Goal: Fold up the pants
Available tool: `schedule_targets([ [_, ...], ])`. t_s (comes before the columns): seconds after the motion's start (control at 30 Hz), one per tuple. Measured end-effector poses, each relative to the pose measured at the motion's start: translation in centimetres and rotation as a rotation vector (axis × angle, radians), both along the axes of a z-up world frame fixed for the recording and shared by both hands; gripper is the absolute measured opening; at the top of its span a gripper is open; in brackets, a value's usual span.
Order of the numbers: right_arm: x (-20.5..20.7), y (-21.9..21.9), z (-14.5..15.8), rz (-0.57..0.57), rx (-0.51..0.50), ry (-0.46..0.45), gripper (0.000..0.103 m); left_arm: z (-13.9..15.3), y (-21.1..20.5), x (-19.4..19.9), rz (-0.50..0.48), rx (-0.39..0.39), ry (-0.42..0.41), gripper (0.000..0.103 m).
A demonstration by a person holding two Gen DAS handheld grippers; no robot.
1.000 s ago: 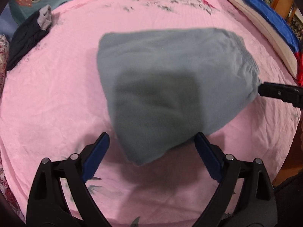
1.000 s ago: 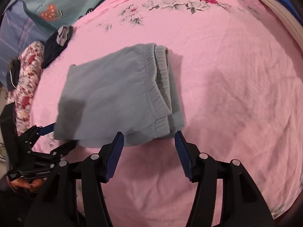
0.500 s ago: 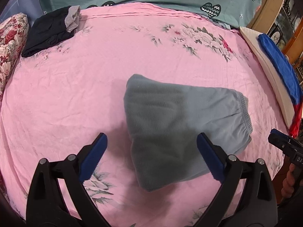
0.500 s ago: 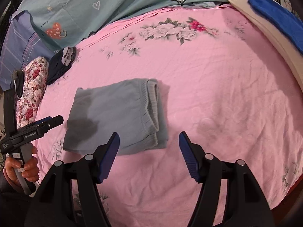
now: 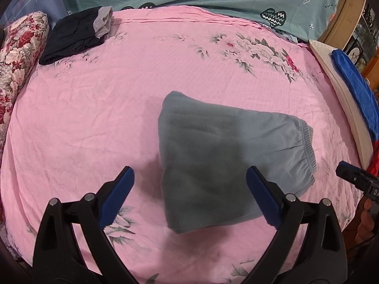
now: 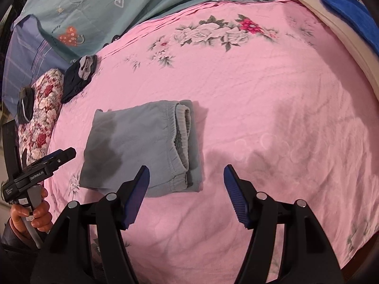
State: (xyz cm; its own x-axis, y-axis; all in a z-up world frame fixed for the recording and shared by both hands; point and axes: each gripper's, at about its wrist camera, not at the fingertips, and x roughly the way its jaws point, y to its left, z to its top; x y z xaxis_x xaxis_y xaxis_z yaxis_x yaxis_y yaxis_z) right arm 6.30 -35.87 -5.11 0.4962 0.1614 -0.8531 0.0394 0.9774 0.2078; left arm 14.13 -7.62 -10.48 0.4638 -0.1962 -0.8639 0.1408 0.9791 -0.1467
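The grey pants (image 5: 220, 151) lie folded into a compact rectangle on the pink floral bedsheet (image 5: 94, 118), with the elastic waistband on their right side. They also show in the right wrist view (image 6: 142, 146), waistband layers stacked on the right. My left gripper (image 5: 189, 194) is open and empty, raised above the near edge of the pants. My right gripper (image 6: 186, 189) is open and empty, held above the sheet just off the pants' near right corner. Neither touches the cloth.
A folded dark garment (image 5: 75, 33) lies at the far left of the bed beside a floral pillow (image 5: 16, 54). A teal patterned sheet (image 5: 213, 2) runs along the back. A cream pillow with a blue cloth (image 5: 353, 87) sits at the right edge.
Both grippers have lifted up and back from the pants, so more of the bed shows. The folded pants have stayed flat on the sheet.
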Motion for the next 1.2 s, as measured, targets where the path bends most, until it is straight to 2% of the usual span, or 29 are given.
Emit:
schedule_targets([
  [0.33,4.2,1.3,-0.5,0.177,-0.038,0.029,0.066,-0.4,0.3,-2.7,0.081,0.028,0.012,0.097],
  [0.67,7.1,2.6,-1.7,0.282,-0.076,0.05,0.066,-0.4,1.5,-4.6,0.16,0.066,0.043,0.097],
  [0.9,8.2,2.4,-2.6,0.296,-0.065,0.066,0.066,-0.5,1.6,-5.1,0.186,0.073,0.062,0.097],
  [1.2,9.8,1.2,-3.7,0.305,0.009,0.105,0.066,-1.0,2.0,-6.3,0.236,0.044,0.085,0.097],
])
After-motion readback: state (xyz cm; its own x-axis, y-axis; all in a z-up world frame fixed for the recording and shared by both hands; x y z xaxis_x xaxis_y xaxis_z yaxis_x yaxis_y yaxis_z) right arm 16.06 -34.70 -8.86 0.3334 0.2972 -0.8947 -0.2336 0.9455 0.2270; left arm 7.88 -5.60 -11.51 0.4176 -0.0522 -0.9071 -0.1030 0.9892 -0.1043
